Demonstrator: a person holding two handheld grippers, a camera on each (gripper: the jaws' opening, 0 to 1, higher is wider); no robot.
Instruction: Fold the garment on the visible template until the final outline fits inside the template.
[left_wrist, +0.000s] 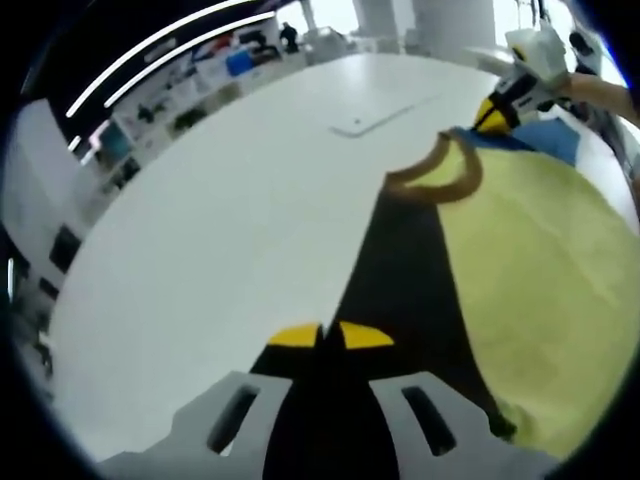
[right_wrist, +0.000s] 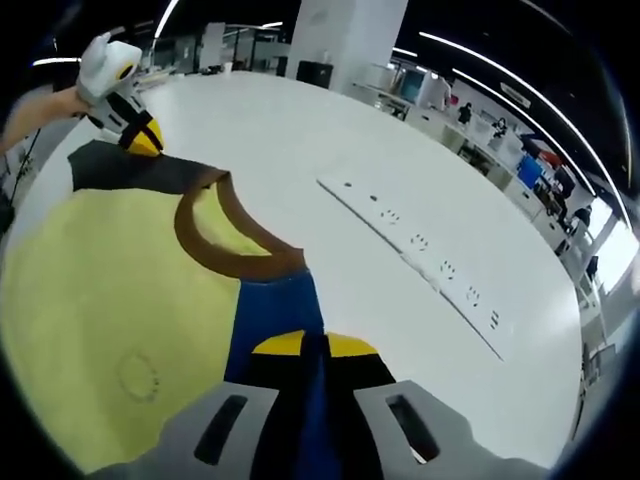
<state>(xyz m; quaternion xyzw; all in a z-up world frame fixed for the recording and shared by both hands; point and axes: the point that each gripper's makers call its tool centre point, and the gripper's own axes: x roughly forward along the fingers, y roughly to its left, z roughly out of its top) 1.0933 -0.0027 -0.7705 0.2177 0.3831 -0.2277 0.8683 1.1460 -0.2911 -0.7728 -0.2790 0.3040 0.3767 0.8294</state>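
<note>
A yellow T-shirt (left_wrist: 545, 270) (right_wrist: 100, 300) with a brown collar (left_wrist: 440, 178) (right_wrist: 222, 240) lies flat on the white table (left_wrist: 230, 220). It has a black sleeve (left_wrist: 400, 280) (right_wrist: 125, 168) and a blue sleeve (right_wrist: 280, 312) (left_wrist: 552, 140). In the left gripper view, my left gripper (left_wrist: 331, 336) is shut on the black sleeve's end, its yellow tips nearly touching. My right gripper (right_wrist: 314, 346) is shut on the blue sleeve's end. Each gripper shows in the other's view across the shirt: the right gripper (left_wrist: 505, 105) and the left gripper (right_wrist: 128, 125), each held by a hand.
A long recessed strip with sockets (right_wrist: 420, 240) (left_wrist: 385, 115) runs across the table beyond the shirt. Bare white tabletop (right_wrist: 300, 130) spreads on the far side of the collar. Shelves and desks (left_wrist: 170, 100) line the room behind the table, with a white pillar (right_wrist: 345, 40).
</note>
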